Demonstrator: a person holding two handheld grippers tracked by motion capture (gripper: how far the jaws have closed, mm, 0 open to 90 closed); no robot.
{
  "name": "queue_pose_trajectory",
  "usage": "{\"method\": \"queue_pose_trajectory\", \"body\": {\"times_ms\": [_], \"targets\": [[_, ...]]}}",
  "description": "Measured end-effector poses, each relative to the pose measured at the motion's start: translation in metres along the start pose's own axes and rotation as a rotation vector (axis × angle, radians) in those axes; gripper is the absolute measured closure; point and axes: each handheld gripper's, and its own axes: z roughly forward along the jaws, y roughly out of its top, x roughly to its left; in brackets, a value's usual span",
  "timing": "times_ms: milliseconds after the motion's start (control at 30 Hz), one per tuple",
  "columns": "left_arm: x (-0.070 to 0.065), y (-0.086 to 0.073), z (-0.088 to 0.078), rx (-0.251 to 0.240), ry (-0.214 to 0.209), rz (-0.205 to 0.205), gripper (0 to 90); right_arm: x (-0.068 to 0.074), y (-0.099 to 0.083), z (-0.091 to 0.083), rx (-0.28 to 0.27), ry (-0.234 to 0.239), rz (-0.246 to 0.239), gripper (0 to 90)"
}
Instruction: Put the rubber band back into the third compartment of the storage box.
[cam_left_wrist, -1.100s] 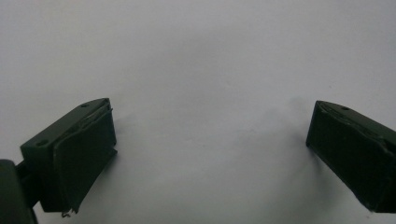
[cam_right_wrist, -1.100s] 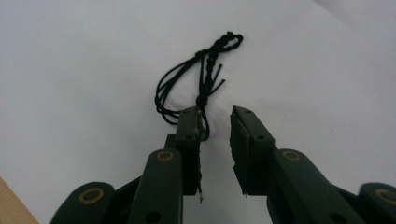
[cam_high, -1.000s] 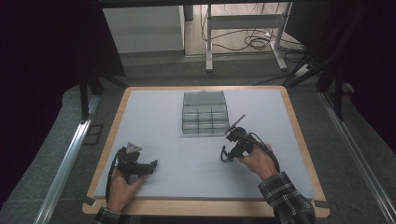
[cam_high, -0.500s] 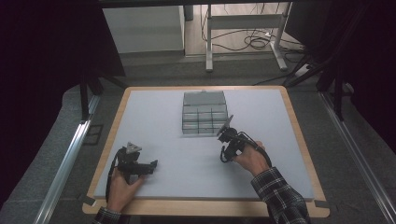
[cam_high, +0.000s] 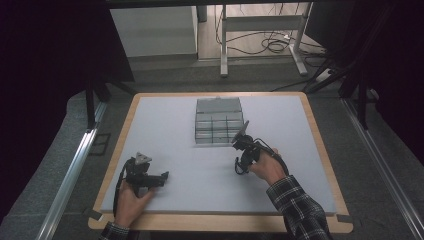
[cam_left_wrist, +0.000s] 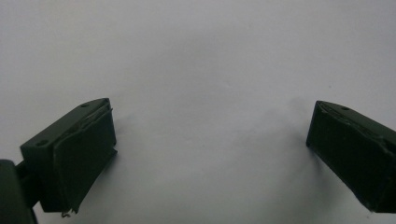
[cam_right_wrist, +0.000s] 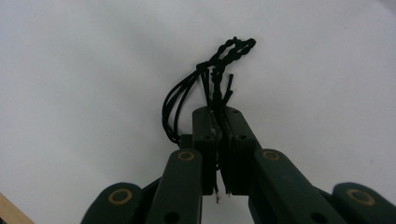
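Right tongs (cam_right_wrist: 218, 122) clamped tight on a black twisted wire bundle (cam_right_wrist: 212, 88), held just above the table (cam_high: 165, 120), near the grey compartment box (cam_high: 219, 121). Left tongs (cam_left_wrist: 208, 154) wide open w/ nothing, resting apart. Pickup looks done; drop-off into box prob still left.

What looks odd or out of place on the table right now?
Nothing is spilled or broken. The right gripper is shut on a small bundle of black cords, twisted and looped. The compartment box sits square; the left gripper is open.
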Motion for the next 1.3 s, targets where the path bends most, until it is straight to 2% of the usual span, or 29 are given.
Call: {"method": "queue_pose_trajectory", "body": {"times_ms": [233, 467, 900, 1300], "targets": [[0.000, 0.000, 0.000, 0.000, 0.000, 0.000, 1.4, -0.003, 0.000, -0.011, -0.015, 0.028, 0.040, 84.2], [0.000, 0.000, 0.000, 0.000, 0.000, 0.000, 1.4, -0.007, 0.001, -0.028, -0.035, 0.022, 0.046, 84.2], [0.000, 0.000, 0.000, 0.000, 0.000, 0.000, 1.4, -0.013, 0.008, -0.052, -0.053, 0.030, 0.090, 84.2], [0.000, 0.000, 0.000, -0.001, 0.000, -0.001, 1.4, -0.018, 0.022, -0.075, -0.079, 0.017, 0.120, 84.1]]}}
